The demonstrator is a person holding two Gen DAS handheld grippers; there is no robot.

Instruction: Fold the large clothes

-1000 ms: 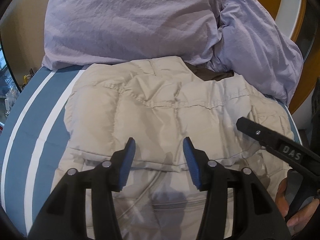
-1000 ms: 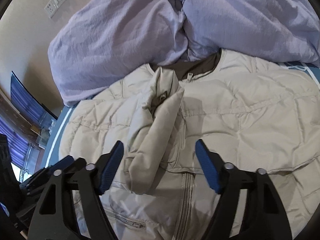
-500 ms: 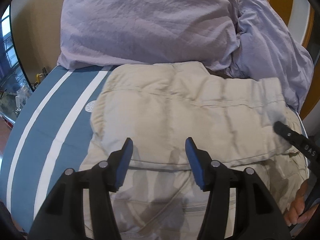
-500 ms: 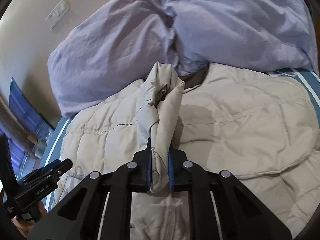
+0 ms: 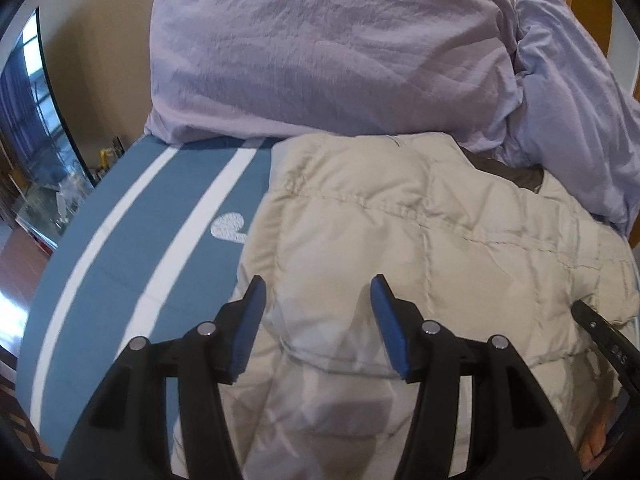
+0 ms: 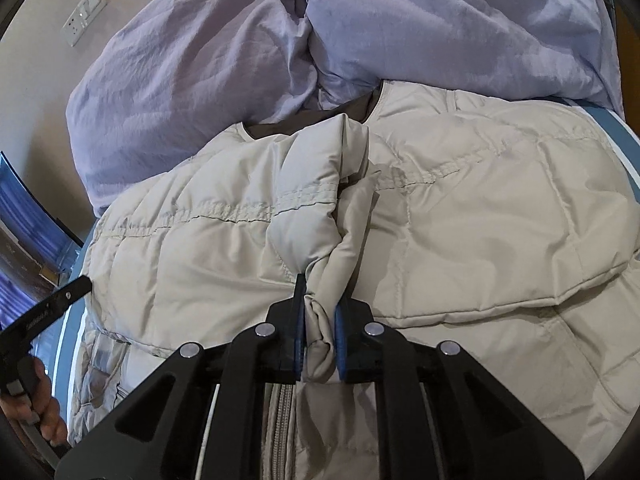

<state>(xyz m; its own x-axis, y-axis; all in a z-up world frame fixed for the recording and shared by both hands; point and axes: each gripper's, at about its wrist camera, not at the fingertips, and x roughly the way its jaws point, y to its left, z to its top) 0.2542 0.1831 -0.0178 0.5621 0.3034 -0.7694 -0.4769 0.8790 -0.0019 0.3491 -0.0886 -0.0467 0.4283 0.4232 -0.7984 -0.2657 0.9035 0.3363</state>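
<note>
Left tool: jaws stood wide apart and held nothing, hovering over the left part of the jacket.
Jacket location: the beige quilted jacket lay spread on the bed, its collar end against the lilac pillows.
Right tool: jaws were clamped narrowly on a bunched sleeve near the zipper.
Risk, slip: the padded, smooth fabric could probably have pulled out of the narrow grip if the sleeve were drawn sideways under tension.
Risk, drag: lifting one sleeve alone could likely have shifted the jacket body and spoiled the fold line, since the left tool pinned nothing.
Hidden: the lower hem was cut off behind both tools; the sleeve cuff inside the clamp could not be made out.
</note>
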